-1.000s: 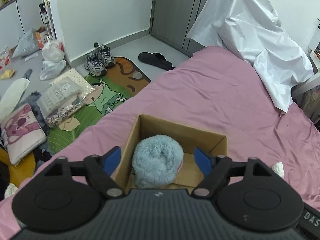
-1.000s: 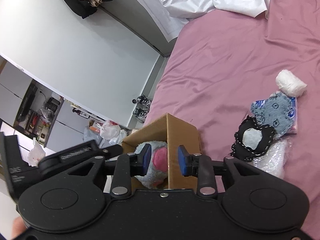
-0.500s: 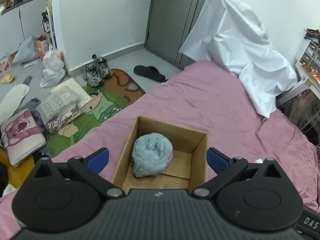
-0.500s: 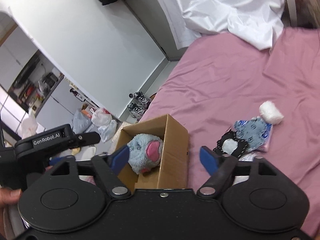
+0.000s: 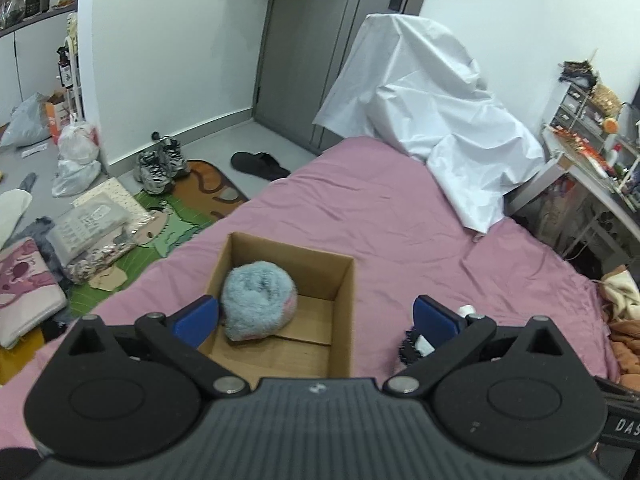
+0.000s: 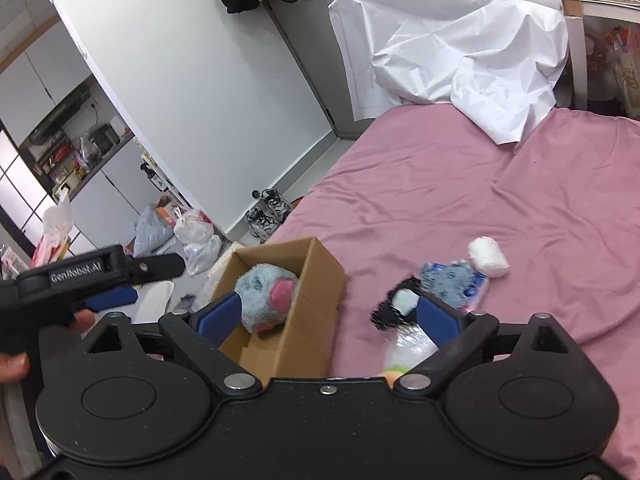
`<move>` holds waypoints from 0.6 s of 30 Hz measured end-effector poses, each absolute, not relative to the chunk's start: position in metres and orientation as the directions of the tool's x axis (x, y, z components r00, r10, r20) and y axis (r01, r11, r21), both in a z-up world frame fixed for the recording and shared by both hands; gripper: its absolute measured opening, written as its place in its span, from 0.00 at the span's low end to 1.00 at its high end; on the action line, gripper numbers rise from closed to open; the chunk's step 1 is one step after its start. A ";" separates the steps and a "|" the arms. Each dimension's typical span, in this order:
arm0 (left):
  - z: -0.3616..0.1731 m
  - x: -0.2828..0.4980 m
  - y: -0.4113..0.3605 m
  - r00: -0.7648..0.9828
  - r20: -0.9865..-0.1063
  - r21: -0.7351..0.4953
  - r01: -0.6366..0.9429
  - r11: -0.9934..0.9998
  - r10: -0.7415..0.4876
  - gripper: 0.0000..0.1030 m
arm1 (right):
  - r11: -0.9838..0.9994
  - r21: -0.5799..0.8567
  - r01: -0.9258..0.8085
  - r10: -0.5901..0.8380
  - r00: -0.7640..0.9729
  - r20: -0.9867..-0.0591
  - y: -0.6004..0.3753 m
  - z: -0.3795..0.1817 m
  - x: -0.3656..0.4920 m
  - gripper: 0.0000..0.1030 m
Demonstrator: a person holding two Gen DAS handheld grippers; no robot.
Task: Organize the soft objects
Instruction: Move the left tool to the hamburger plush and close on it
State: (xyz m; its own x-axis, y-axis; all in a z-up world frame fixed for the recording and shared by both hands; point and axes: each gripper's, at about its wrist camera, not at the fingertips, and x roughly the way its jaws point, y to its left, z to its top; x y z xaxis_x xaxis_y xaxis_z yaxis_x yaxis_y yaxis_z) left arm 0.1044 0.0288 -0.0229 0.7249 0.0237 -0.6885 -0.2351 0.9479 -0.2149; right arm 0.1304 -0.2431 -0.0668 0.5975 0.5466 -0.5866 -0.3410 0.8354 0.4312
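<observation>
A fluffy blue-and-pink plush [image 5: 258, 302] lies in the left part of an open cardboard box [image 5: 344, 280] on the pink bed; it also shows in the right wrist view [image 6: 268, 294] inside the box [image 6: 320, 280]. My left gripper [image 5: 316, 318] is open and empty, held above the box's near side. My right gripper [image 6: 328, 314] is open and empty above the box's right wall. To the right on the bed lie a black lace-edged piece [image 6: 394, 306], a blue patterned cloth [image 6: 452, 280] and a white roll [image 6: 488, 257].
A white sheet [image 5: 432, 112] covers something at the bed's far end. Shoes [image 5: 160, 164], a slipper [image 5: 260, 164], bags and a cartoon mat [image 5: 168, 228] lie on the floor to the left. A cluttered desk [image 5: 592, 168] stands to the right. A clear plastic pack [image 6: 406, 348] lies under my right gripper.
Both grippers have opened wide, let go of the plush and drawn back up from the box. The plush now rests in the box.
</observation>
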 end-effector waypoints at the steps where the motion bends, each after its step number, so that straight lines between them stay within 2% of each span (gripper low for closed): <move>1: -0.023 0.102 0.027 0.730 -0.684 -0.227 -0.231 0.946 0.015 1.00 | 0.837 0.429 -0.340 0.544 0.598 -0.589 -0.246 -0.068 0.128 0.92; 6: -0.023 0.092 0.012 0.748 -0.664 -0.226 -0.215 0.950 0.012 1.00 | 0.844 0.427 -0.325 0.533 0.602 -0.594 -0.260 -0.071 0.123 0.92; 14: -0.026 0.077 -0.008 0.709 -0.705 -0.177 -0.187 0.966 0.008 1.00 | 0.836 0.416 -0.358 0.548 0.589 -0.594 -0.273 -0.068 0.111 0.94; 18: -0.030 0.070 -0.014 0.694 -0.720 -0.179 -0.181 0.967 -0.003 1.00 | 0.835 0.419 -0.356 0.549 0.589 -0.592 -0.285 -0.069 0.105 1.00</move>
State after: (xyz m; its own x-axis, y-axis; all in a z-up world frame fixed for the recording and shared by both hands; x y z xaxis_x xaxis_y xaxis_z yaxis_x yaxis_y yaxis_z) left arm 0.0702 -0.0144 -0.0303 0.6936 -0.0030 -0.7204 -0.1813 0.9671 -0.1787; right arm 0.1049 -0.2854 -0.0690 0.5895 0.5492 -0.5924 -0.3565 0.8349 0.4193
